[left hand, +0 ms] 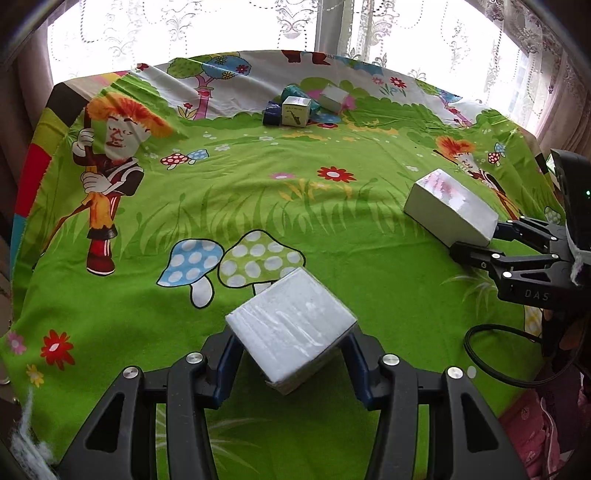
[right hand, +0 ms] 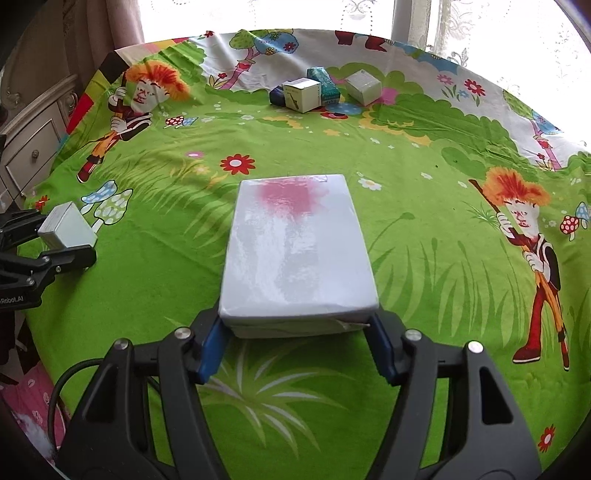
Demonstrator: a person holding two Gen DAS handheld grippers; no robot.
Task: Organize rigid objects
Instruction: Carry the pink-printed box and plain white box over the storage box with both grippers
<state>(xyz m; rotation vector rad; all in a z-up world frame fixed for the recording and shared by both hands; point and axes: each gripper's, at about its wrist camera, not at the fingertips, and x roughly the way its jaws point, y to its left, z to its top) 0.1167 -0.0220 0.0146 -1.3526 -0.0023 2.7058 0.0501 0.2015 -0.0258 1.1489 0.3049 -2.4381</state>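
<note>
a green cartoon cloth printed with mushrooms, flowers and orange-haired figures is covering the whole table, running back to a window hung with lace curtains. the biggest loose thing is a flat white box with a pink blotch on its far end; it is lying out in front of the right gripper, whose blue pads are sitting at the box's near corners, one on each side, with the jaws fairly wide around the box's near end. whether the pads are actually pressing on it i cannot tell. in the left wrist view the same flat box is showing at the right, with the right gripper at its near end. next in size is a white cube wrapped in shiny film, sitting tilted, corner-on, between the fingers of the left gripper; the jaws are standing narrower here, closed against the cube's lower sides and holding it. from the right wrist view the cube is appearing at the far left in that gripper. well apart, near the cloth's far edge, a small cluster of boxes is sitting close together: a white one with a saxophone picture, a teal one behind it, a dark blue one just beside it, and a plain pale one to the right.
</note>
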